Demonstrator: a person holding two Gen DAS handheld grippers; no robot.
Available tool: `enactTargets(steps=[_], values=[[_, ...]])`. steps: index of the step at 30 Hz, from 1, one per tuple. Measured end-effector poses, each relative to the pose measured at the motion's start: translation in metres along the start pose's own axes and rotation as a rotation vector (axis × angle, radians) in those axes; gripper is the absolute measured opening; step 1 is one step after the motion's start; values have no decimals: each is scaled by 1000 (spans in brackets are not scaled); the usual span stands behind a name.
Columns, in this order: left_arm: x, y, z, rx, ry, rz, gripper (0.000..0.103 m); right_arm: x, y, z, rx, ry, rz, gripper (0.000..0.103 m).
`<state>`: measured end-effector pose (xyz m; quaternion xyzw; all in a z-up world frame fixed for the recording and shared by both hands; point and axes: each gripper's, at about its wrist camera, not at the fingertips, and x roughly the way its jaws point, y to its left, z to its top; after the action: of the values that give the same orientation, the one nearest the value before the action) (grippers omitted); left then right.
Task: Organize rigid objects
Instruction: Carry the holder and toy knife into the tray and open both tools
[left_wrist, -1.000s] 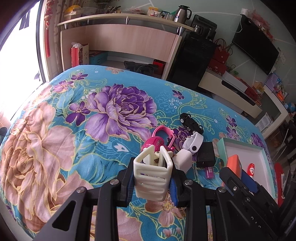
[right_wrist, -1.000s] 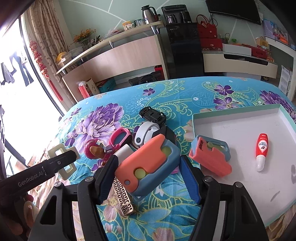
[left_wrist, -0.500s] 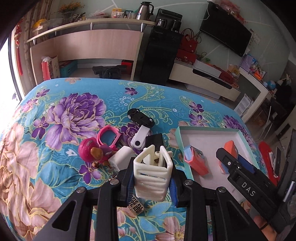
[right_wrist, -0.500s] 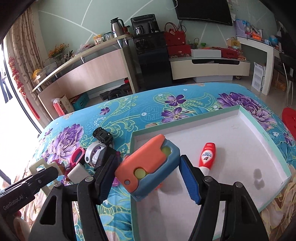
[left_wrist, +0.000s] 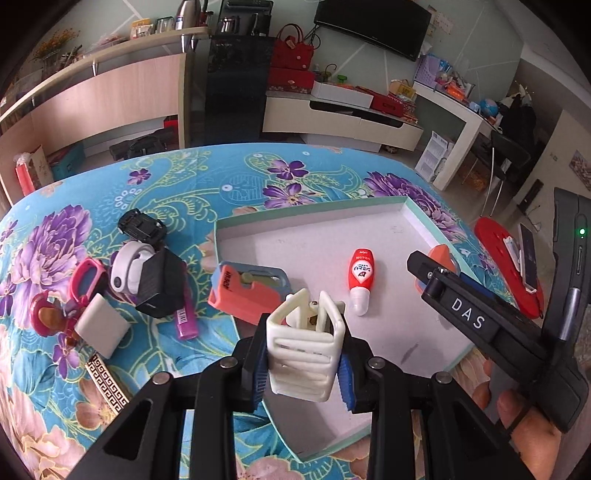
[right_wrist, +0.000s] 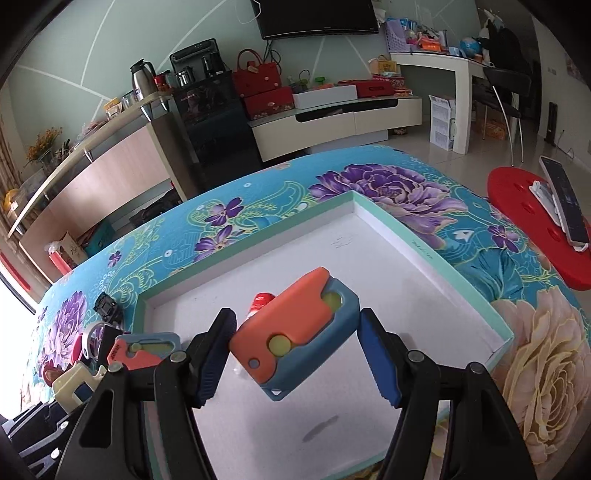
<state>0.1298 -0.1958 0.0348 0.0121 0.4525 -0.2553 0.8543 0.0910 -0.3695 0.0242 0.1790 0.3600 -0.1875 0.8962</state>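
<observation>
Left tongs (left_wrist: 306, 360): clenched on a cream ribbed plastic clip (left_wrist: 304, 354), over the tray's near edge.
Right tongs (right_wrist: 297, 360): grasping an orange-and-blue plastic block (right_wrist: 295, 334), above the tray floor.
Tray: shallow white box with mint-green rim (right_wrist: 436, 254) on the floral counter (left_wrist: 258, 177).
Tray contents: second orange-and-blue block (left_wrist: 247, 291); small red-and-white bottle (left_wrist: 361, 280), lying flat.
Beyond, left of tray: black toy car (left_wrist: 140, 225).

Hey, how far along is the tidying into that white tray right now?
Done: an orange-and-blue block and a red-and-white bottle lie in the tray. In hand: the left gripper holds a cream clip, the right gripper a second orange-and-blue block, both over the tray. Left: the toy pile on the cloth.
</observation>
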Motion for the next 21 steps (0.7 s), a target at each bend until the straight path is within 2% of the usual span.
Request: enactTargets(steps=[5,21], values=[[16,-7,-5,15,18,-7,33,7,-12,-2,7,16,-62,69],[48,-10,-17,43,74,46,33,35,-10,-17,-21,120,-75,69]])
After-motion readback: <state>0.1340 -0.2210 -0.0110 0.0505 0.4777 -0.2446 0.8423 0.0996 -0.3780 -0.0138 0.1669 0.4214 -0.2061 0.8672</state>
